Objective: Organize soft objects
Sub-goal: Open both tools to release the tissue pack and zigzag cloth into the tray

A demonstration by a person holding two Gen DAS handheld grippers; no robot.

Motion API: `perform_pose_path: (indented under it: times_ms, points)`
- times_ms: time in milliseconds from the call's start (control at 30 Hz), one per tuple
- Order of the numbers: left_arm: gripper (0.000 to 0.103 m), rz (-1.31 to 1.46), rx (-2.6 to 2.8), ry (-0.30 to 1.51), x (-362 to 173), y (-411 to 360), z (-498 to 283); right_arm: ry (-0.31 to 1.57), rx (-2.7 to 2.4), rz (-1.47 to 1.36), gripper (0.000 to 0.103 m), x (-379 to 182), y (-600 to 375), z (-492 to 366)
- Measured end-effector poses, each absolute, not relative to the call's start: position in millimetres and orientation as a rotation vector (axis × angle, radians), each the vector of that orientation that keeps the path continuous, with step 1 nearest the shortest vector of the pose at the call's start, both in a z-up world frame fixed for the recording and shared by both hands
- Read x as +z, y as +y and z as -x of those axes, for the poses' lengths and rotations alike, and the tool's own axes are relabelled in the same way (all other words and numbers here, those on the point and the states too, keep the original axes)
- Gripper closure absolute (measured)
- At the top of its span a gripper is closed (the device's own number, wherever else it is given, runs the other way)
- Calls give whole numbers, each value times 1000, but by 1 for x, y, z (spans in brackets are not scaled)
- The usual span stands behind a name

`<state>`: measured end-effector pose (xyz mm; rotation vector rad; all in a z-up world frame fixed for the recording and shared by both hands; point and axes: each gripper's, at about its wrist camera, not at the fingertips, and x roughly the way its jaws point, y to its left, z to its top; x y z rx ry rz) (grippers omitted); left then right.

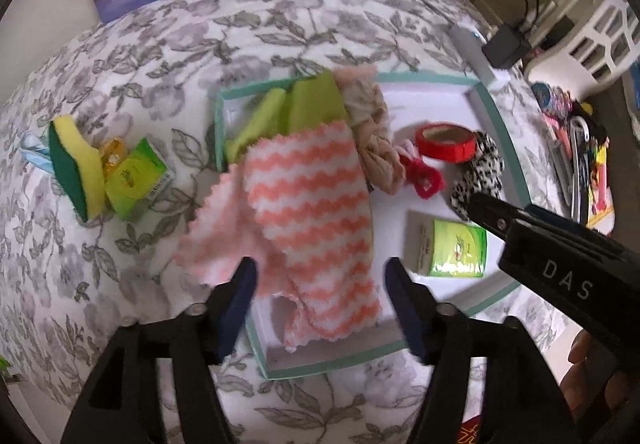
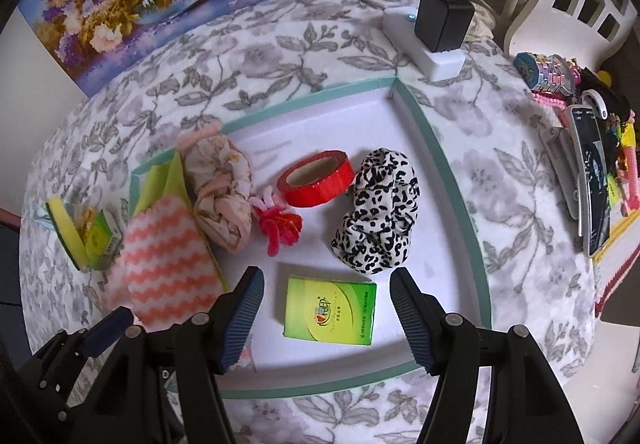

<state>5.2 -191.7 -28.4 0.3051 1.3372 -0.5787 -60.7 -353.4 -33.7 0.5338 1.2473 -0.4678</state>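
**Q:** Pink-and-white zigzag cloth (image 1: 316, 203): where does it lie, and what threatens it?

**A:** It is draped over the left wall of the white tray (image 1: 440, 99), partly inside and partly hanging out over the floral bedspread (image 1: 120, 83). A ragged corner trails outside the rim. The left gripper (image 1: 320, 284) stands above it with jaws well apart and nothing between the pads, so the cloth is loose. The likely fault (a judgement only) is that the overhanging part drags the rest out of the tray, or that a fresh grasp catches one layer and unfolds it.

**Q:** And the right gripper (image 2: 326, 310)?

**A:** Its jaws are open and empty, poised over the green tissue pack (image 2: 331, 310), which lies flat on the tray floor between the fingers but untouched. Closing here could pinch the slick wrapper and let it slip.

**Q:** What else crowds the tray?

**A:** A green cloth (image 1: 296, 107) beneath the pink one, a knotted beige fabric bundle (image 2: 222, 191), a red fuzzy tie (image 2: 280, 228), a red tape roll (image 2: 316, 177) and a leopard-print scrunchie (image 2: 378, 211). The bundle touches the pink cloth's edge, so tugging either may disturb the other.

**Q:** Outside the tray?

**A:** A yellow-green sponge (image 1: 74, 167) leans against a second tissue pack (image 1: 138, 179) on the bedspread (still unsorted). A charger block (image 2: 442, 19) sits beyond the far corner.
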Motion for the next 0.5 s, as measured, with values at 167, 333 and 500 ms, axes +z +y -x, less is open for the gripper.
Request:
perform_pose_path:
  times_ms: [167, 333, 500]
  points:
    - [27, -204, -527, 1321, -21, -174, -21, 1239, -474, -535, 34, -32, -354, 61]
    - [23, -122, -460, 1317, -19, -153, -39, 1255, -465, -520, 34, -35, -350, 58]
    - [6, -91, -400, 1295, -21, -138, -50, 1249, -479, -492, 11, -34, -346, 55]
